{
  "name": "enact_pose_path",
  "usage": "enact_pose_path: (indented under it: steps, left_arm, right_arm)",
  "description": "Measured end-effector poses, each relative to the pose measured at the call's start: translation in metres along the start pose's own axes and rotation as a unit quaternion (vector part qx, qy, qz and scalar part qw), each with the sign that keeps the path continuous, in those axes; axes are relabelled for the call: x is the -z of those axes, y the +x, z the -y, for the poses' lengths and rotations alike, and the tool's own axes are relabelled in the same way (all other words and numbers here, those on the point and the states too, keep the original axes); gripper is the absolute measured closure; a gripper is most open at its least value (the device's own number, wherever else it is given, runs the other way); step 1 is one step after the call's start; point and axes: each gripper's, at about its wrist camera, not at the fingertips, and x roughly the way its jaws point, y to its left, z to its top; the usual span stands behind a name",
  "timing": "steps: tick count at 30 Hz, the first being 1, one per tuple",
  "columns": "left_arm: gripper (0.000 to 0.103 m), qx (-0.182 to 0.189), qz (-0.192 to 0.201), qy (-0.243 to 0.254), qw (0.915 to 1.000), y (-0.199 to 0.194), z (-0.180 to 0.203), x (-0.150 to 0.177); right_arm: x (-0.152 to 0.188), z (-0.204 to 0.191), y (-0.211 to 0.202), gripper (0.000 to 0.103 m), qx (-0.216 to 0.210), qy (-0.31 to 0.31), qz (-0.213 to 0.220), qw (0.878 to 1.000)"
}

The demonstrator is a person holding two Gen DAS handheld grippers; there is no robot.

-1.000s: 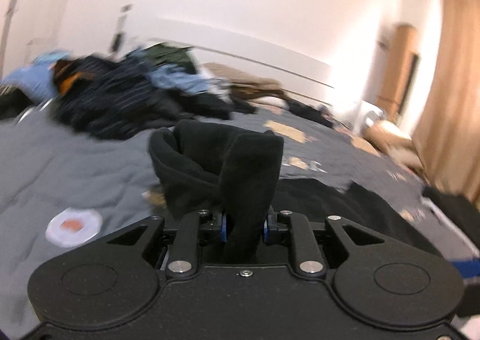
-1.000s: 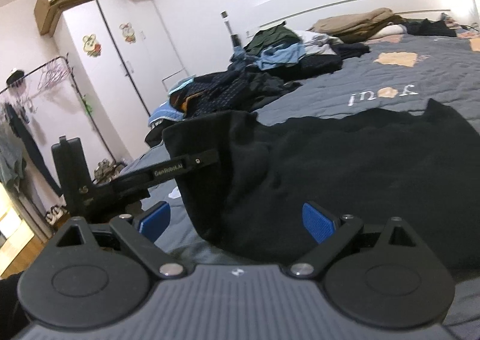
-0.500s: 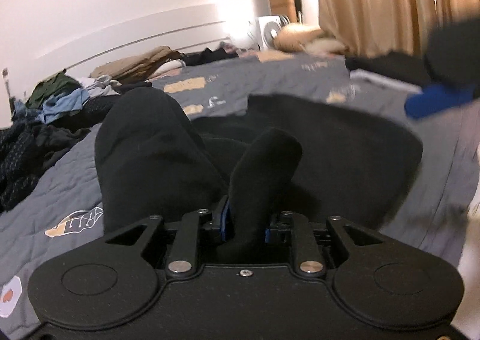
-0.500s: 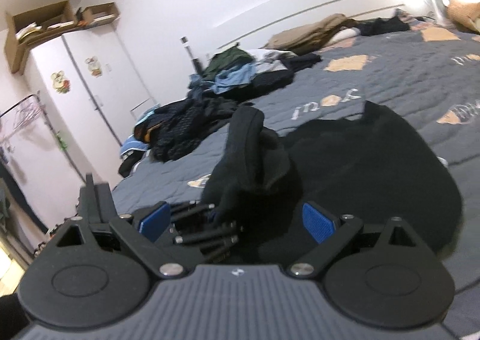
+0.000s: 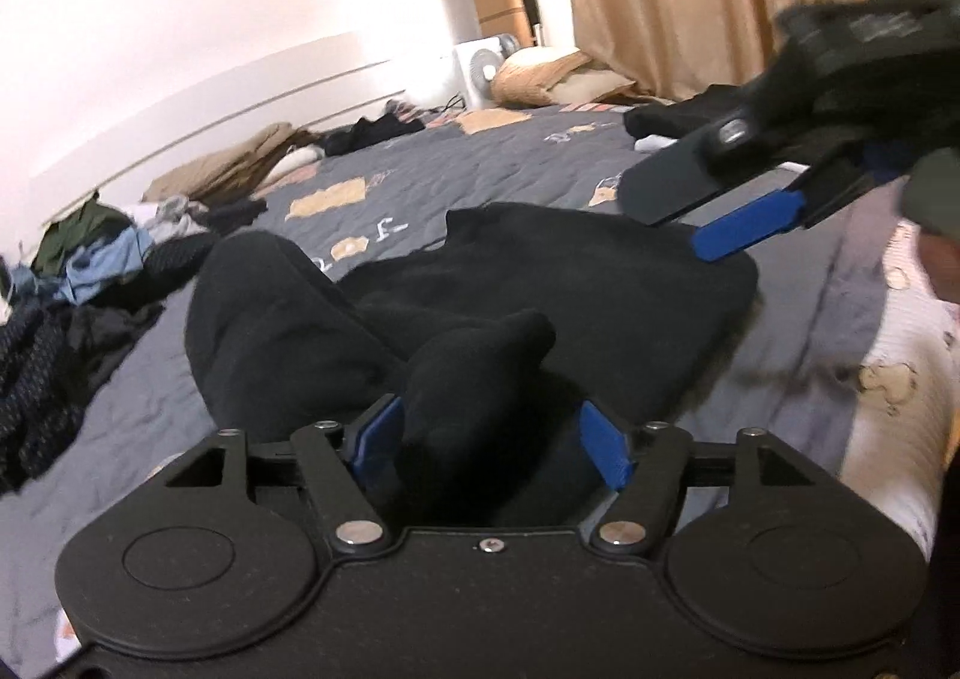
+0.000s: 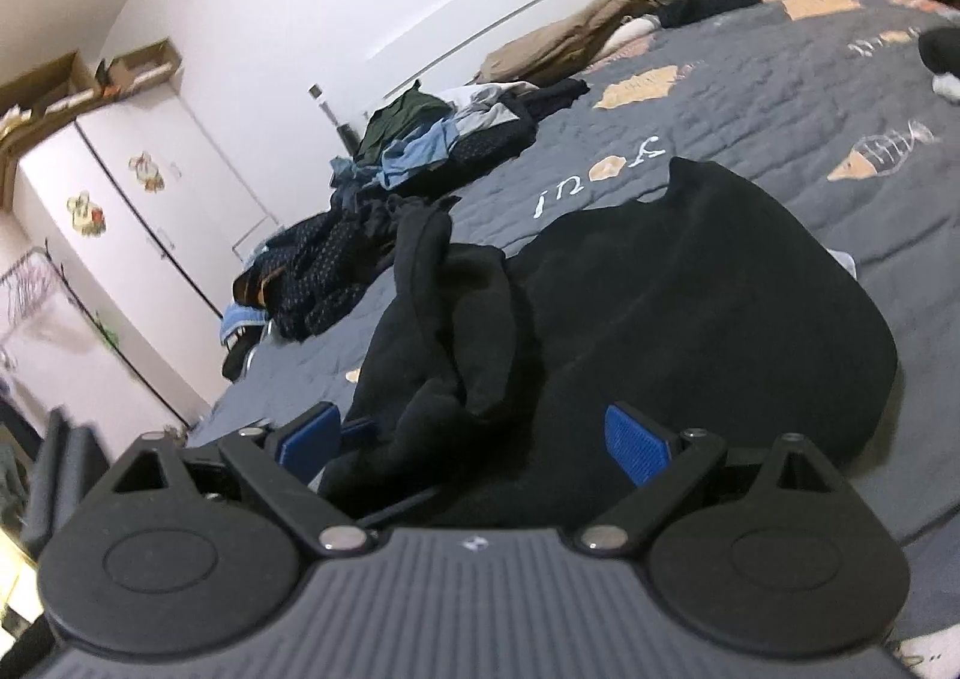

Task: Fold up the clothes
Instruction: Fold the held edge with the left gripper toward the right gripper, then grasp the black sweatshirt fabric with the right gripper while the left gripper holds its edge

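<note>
one black garment (image 5: pixel 540 289) lies bunched on the grey bedspread (image 5: pixel 528 163). the left gripper (image 5: pixel 489 442) stands half open, a fold of cloth loose between its two blue pads. the right gripper (image 6: pixel 474 436) gapes wide above it, gripping nothing. one clothes pile (image 6: pixel 420 139) sits beyond.

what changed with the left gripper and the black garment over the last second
The left gripper was shut on a fold of the black garment and carried it over the spread part; its jaws now stand open, the fold released and slumped between them. The right gripper stayed open throughout. The clothes pile and grey bedspread are unchanged.
</note>
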Motion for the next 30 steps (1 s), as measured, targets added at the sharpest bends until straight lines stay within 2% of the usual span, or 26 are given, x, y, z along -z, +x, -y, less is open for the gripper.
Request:
enact_pose_path:
  steps: [4,10,15,21,23,30]
  left_arm:
    - [0.035,-0.010,0.012,-0.019,0.9997,-0.019,-0.016,0.000]
    - [0.034,-0.068,0.014,-0.062,0.9957,-0.030,-0.045,0.007]
    - [0.030,-0.110,0.023,-0.094,0.9891,-0.039,-0.066,0.012]
    - [0.027,-0.126,0.030,-0.118,0.9845,-0.049,-0.079,0.017]
    - [0.024,-0.126,0.029,-0.120,0.9842,-0.051,-0.081,0.020]
    - [0.024,-0.126,0.027,-0.124,0.9839,-0.054,-0.086,0.027]
  right_arm:
    - [0.003,0.003,0.010,0.008,-0.003,0.018,-0.010,1.000]
    - [0.010,-0.007,0.035,0.008,-0.031,0.042,-0.032,0.998]
    - [0.016,-0.018,0.057,0.008,-0.032,0.048,-0.045,0.997]
    - [0.020,-0.028,0.083,0.008,-0.032,0.063,-0.045,0.996]
    - [0.022,-0.030,0.090,0.009,-0.027,0.066,-0.047,0.996]
    - [0.022,-0.033,0.107,0.013,0.000,0.063,-0.051,0.997]
